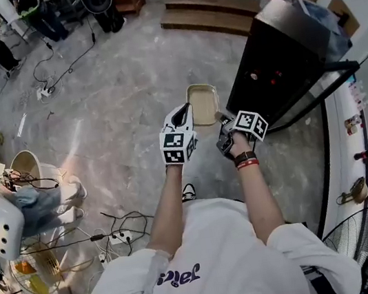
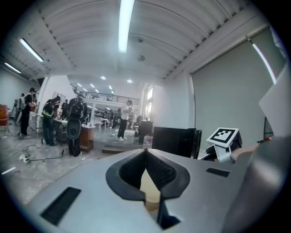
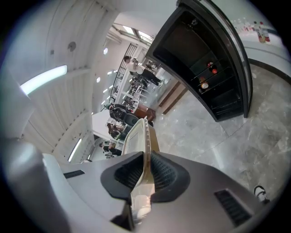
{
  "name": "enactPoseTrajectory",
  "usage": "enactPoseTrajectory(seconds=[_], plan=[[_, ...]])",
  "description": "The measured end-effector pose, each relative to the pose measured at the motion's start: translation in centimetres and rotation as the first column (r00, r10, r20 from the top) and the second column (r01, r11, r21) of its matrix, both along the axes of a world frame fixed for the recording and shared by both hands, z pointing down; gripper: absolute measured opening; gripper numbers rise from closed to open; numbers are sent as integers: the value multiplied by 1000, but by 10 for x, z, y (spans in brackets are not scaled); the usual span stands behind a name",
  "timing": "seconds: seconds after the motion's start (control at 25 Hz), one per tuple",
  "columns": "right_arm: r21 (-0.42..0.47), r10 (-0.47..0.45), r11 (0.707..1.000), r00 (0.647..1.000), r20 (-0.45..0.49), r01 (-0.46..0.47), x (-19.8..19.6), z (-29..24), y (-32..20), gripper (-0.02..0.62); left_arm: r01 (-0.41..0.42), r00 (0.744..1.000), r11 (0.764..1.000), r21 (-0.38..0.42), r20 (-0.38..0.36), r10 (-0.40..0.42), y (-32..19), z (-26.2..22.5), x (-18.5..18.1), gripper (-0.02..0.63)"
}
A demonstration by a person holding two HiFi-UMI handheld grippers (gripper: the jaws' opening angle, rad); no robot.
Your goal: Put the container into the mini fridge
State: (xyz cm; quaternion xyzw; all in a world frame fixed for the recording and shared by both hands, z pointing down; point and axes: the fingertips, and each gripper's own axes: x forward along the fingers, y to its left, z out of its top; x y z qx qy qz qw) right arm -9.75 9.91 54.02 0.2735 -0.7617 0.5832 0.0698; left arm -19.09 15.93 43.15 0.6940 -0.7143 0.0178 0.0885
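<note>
Only a little of the mini fridge's (image 1: 275, 65) dark inside can be read: in the right gripper view a few small red and pale items sit on its shelves, too small to name. Its open door is seen edge-on on the right. In the left gripper view the gripper's own body hides everything low and near.

The beige plastic container (image 1: 202, 101) is held up over the marbled floor (image 1: 106, 100), just left of the fridge and just beyond both grippers. The right gripper (image 1: 221, 117) pinches its near rim: the thin rim stands on edge between the ribbed pads (image 3: 163, 170) and the container stretches away past them. The left gripper (image 1: 182, 115) sits at the container's near left corner. Its jaw tips meet, and beige shows in the gap behind them, but I cannot tell whether they clamp it.

Both forearms reach forward side by side from a white T-shirt (image 1: 210, 264). The right wrist wears black and red bands (image 1: 246, 160).
</note>
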Motion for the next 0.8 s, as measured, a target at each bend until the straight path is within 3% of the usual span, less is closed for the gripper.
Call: enactPoseTrajectory(seconds=[0.12,0.44,0.8], plan=[[-3,66,998,998,2,-66,-7,2,-16,60,-126,991,992,12,-44,126,-20,-1,-2,20],[-10,268,963,963,-1,-268,19,11,-41,60,-304,951,953,19,-47,304,-59,5,10,20],[-8,434,901,901,-18,-434,65,15,-39,60,-478,878,878,-10,-37,477,-73,20,51,20]])
